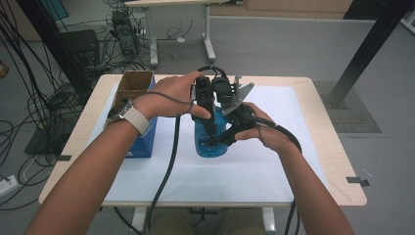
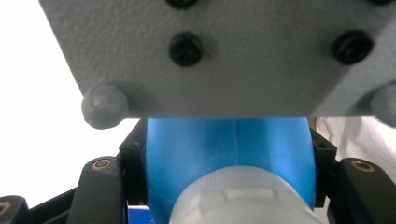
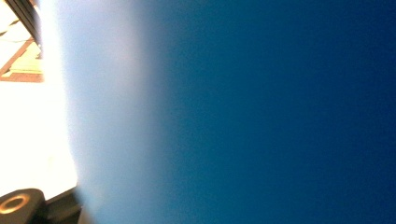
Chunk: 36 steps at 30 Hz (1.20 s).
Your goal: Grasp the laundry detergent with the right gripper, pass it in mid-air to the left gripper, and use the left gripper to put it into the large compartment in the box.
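Both claws point(image 1: 215, 128) clamped on blue bottle point(image 1: 208, 147); white mat point(image 1: 274, 166), cable-strewn floor point(image 1: 29, 122).

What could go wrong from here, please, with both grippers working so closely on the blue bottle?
1. The left gripper is shut on the blue bottle just below its white cap; if the grip slips, the bottle could tip on the white mat.
2. The right gripper sits close against the bottle and the left one, so the two could knock together.
3. The blue box stands close by and could get bumped.
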Each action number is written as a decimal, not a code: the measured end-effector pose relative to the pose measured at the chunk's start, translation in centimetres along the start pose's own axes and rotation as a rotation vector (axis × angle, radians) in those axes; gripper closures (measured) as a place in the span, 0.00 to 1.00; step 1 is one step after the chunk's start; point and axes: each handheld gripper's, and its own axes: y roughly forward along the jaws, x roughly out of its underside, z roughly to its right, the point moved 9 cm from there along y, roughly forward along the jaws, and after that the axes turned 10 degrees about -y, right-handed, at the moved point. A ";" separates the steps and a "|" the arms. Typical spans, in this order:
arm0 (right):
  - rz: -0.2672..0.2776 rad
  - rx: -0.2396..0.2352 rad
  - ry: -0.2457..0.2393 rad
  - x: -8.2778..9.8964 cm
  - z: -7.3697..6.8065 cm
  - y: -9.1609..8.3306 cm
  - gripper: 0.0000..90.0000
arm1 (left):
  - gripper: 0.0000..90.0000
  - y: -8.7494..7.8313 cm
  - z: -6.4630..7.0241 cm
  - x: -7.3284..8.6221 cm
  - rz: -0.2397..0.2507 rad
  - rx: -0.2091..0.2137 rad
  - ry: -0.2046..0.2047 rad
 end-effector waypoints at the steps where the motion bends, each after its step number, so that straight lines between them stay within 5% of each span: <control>1: 0.002 -0.007 0.006 -0.1 -0.1 0.0 0.48 | 0.42 0.0 0.0 0.0 -0.001 -0.002 0.005; 14: -0.002 -0.001 -0.013 -0.3 0.0 0.0 0.47 | 0.42 -0.3 0.0 0.1 0.008 -0.002 -0.003; 16: -0.011 0.002 -0.029 -0.2 0.0 0.1 0.37 | 0.42 -0.4 -0.1 0.1 0.013 0.000 -0.007; 20: -0.073 0.065 0.038 0.8 0.1 -0.3 0.06 | 0.42 -0.8 -0.4 0.4 0.023 -0.007 -0.018; 28: -0.027 0.118 0.110 1.9 0.0 -3.3 0.08 | 0.42 -0.9 -0.3 0.8 -0.002 -0.017 -0.026; 36: -0.042 0.166 0.180 2.5 -0.3 -7.3 0.09 | 0.42 -1.0 -0.7 1.4 -0.016 -0.035 -0.071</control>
